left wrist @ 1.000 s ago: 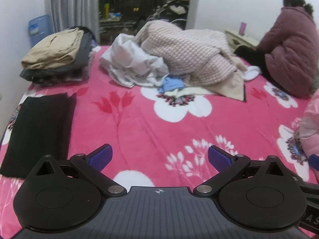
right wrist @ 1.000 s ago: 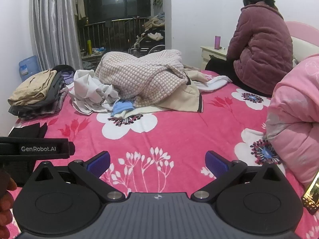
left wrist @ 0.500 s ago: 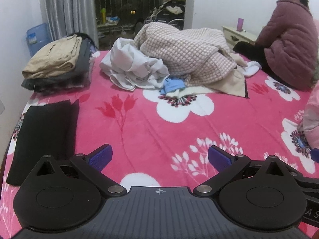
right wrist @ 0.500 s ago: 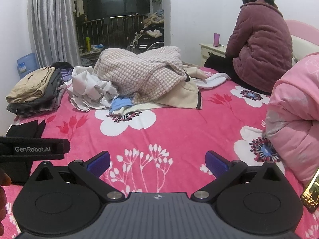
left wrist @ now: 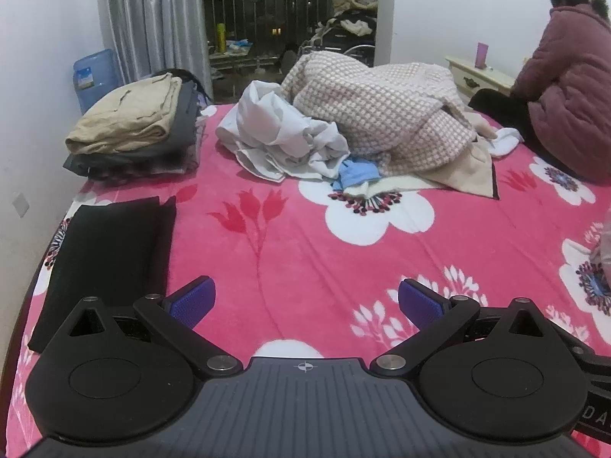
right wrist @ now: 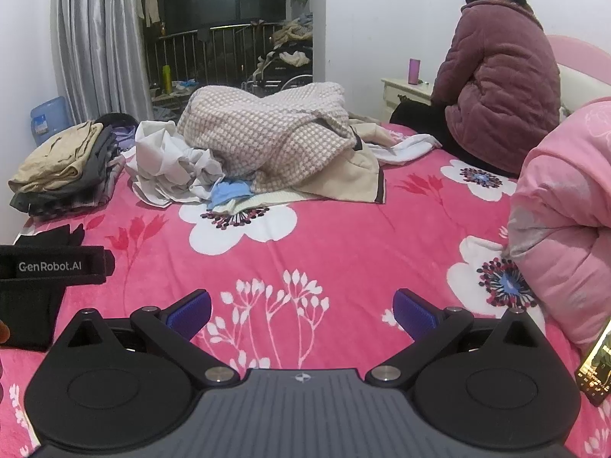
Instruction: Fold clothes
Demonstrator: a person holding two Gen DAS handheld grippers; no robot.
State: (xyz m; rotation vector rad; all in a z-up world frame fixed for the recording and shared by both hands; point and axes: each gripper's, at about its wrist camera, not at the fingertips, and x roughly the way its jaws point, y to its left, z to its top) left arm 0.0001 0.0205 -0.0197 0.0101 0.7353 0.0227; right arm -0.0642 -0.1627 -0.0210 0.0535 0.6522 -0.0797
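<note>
Left claw (left wrist: 303, 301) and right claw (right wrist: 301, 307) both wide, empty, above the pink bedspread (left wrist: 305, 252); folded black garment (left wrist: 110, 252) left.

On the bed (left wrist: 305, 252) before you, a folded garment (left wrist: 110, 252) lies left, a folded stack (left wrist: 130, 129) behind it, a heap of unfolded clothes (left wrist: 343, 129) centre, a seated person (left wrist: 565, 87) far right.

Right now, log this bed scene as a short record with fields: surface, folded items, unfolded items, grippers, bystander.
surface: pink floral blanket on the bed
folded: flat black garment at left; stack topped by beige folded trousers at far left
unfolded: crumpled white shirt, pink-and-white checked coat, small blue cloth
left gripper: open, empty
right gripper: open, empty
bystander: person in maroon quilted jacket, seated at far edge
</note>
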